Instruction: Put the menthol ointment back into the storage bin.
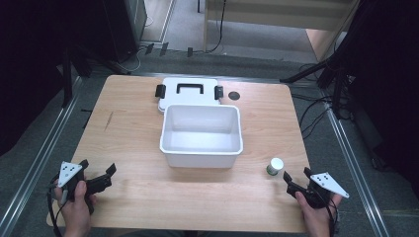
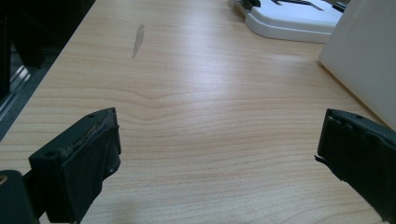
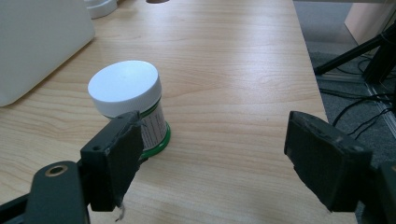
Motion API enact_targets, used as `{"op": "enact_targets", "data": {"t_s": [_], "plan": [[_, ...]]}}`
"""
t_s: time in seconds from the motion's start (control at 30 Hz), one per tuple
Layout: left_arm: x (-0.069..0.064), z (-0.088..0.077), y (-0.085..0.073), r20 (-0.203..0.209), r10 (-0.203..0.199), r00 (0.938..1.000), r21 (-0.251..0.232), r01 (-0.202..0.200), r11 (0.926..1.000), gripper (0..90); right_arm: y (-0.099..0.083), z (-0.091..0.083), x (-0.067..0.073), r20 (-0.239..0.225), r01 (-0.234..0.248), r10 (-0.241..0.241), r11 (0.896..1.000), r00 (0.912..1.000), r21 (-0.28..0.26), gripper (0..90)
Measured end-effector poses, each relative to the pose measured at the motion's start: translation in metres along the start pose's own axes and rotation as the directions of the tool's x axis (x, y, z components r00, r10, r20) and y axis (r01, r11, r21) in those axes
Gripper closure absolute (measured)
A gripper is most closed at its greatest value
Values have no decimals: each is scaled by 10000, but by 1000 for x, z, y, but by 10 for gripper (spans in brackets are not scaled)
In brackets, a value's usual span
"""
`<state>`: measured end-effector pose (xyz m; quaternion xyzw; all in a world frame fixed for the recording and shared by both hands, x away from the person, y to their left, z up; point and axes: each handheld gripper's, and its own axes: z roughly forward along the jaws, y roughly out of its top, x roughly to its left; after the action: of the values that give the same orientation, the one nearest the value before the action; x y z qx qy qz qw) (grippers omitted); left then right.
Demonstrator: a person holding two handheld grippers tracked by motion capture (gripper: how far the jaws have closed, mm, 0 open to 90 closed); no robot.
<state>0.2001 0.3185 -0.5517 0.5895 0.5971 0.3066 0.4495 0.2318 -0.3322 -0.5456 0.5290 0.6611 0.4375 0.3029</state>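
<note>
A small jar (image 1: 274, 166) with a white cap and a green-edged label stands upright near the table's front right. My right gripper (image 1: 297, 174) sits just to its right and a little nearer to me, open with nothing between its jaws. In the right gripper view the jar (image 3: 126, 93) stands just beyond the left jaw, outside the gap of the gripper (image 3: 215, 128). An open white box (image 1: 201, 134) stands at the table's middle, with its lid (image 1: 188, 91) lying flat behind it. My left gripper (image 1: 98, 166) rests open at the front left, over bare wood (image 2: 218, 130).
A small black disc (image 1: 234, 95) lies to the right of the lid. The box wall (image 2: 369, 56) and the lid (image 2: 289, 18) show at the right of the left gripper view. A dark streak (image 2: 138, 39) marks the wood. Cables and stands lie on the floor at the right.
</note>
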Motion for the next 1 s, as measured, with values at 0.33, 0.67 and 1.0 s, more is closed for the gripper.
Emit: {"op": "enact_targets", "data": {"t_s": [0.33, 0.67, 1.0], "plan": [[-2, 0, 0, -77, 119, 9999, -38, -120, 9999, 2, 4, 1, 2, -429, 314, -288, 9976, 9987, 625, 217], [-7, 1, -1, -191, 671, 9976, -41, -672, 9977, 2, 31, 6, 21, -1509, 2346, -1933, 9102, 9695, 3412, 221], [-15, 1, -1, -280, 1382, 9900, 48, -1381, 9904, 2, 58, 22, 35, -1887, 3197, -2581, 7717, 9475, 5498, 224]]}}
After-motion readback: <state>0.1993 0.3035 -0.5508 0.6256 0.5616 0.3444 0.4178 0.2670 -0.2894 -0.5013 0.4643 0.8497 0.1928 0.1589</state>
